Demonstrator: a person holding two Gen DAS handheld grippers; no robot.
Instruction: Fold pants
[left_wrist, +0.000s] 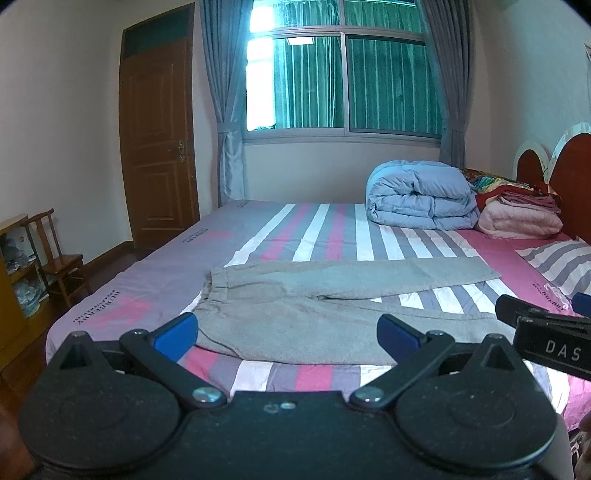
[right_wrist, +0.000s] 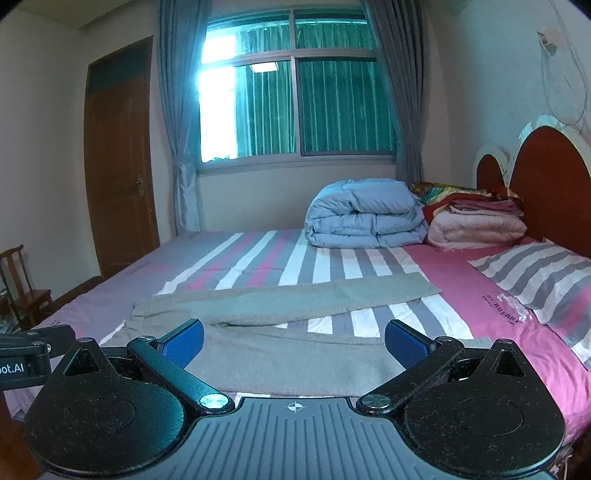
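Grey pants lie flat on the striped bed, waistband to the left and both legs spread out to the right. My left gripper hovers open above the near edge of the pants, close to the waist end, holding nothing. The right gripper shows at that view's right edge as black parts. In the right wrist view the same pants stretch across the bed, and my right gripper stands open over the near leg, empty. The left gripper's body pokes in at the left.
A rolled blue duvet and stacked pink blankets sit at the bed's far right by the red headboard. A striped pillow lies right. A wooden chair and brown door stand left.
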